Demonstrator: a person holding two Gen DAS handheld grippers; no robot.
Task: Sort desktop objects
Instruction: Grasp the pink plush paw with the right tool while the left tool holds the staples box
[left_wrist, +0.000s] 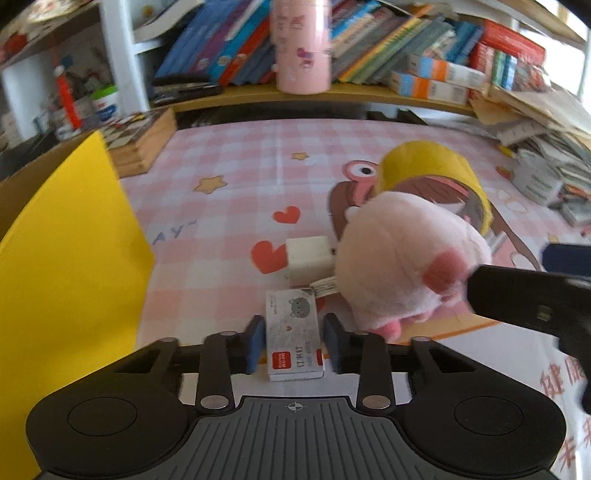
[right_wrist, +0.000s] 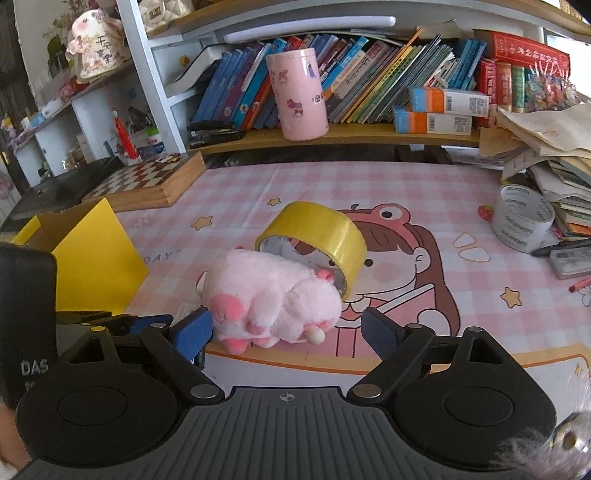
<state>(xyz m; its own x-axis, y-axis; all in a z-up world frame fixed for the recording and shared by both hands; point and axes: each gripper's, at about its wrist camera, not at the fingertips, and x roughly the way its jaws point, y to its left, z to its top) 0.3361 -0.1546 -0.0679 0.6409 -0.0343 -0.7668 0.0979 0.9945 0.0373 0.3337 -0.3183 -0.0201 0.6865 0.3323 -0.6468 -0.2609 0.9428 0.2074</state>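
Now: left gripper (left_wrist: 293, 341) jaws gripping staple box (left_wrist: 294, 334) on bench (left_wrist: 236, 206).
Right gripper (right_wrist: 286, 330) jaws open around pink plush (right_wrist: 269, 299); next: lift box to yellow box (left_wrist: 70, 251).

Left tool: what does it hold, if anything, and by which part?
The left tool grips the small staple box by its two long sides, near its front end.

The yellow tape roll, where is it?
In the right wrist view the yellow tape roll sits mid-desk, tilted against the pink plush toy, right of the yellow box.

Leaning books (right_wrist: 369, 81), pink canister (right_wrist: 299, 94) (shelf), chessboard (right_wrist: 147, 181).
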